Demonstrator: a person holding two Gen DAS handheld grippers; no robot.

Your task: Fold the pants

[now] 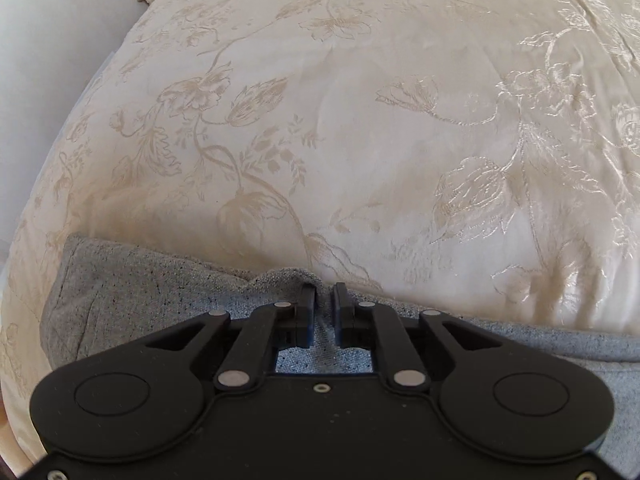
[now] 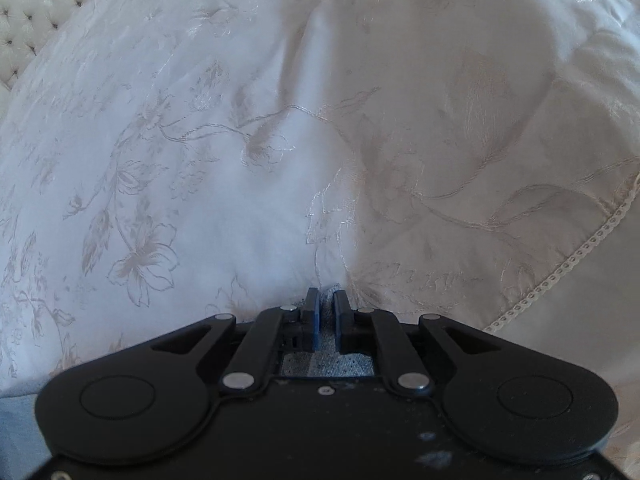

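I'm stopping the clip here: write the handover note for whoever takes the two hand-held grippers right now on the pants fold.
Left hand-held gripper: shut on a pinched edge of the grey pants.
Right hand-held gripper: shut on a bit of the same grey fabric.
Pants lie on the cream flowered bedspread, mostly under and behind both grippers; only a left stretch shows.
Done: both edges gripped.
Left: carry the held edges over to make the fold, lay flat, release. How many folds are already made cannot be told.
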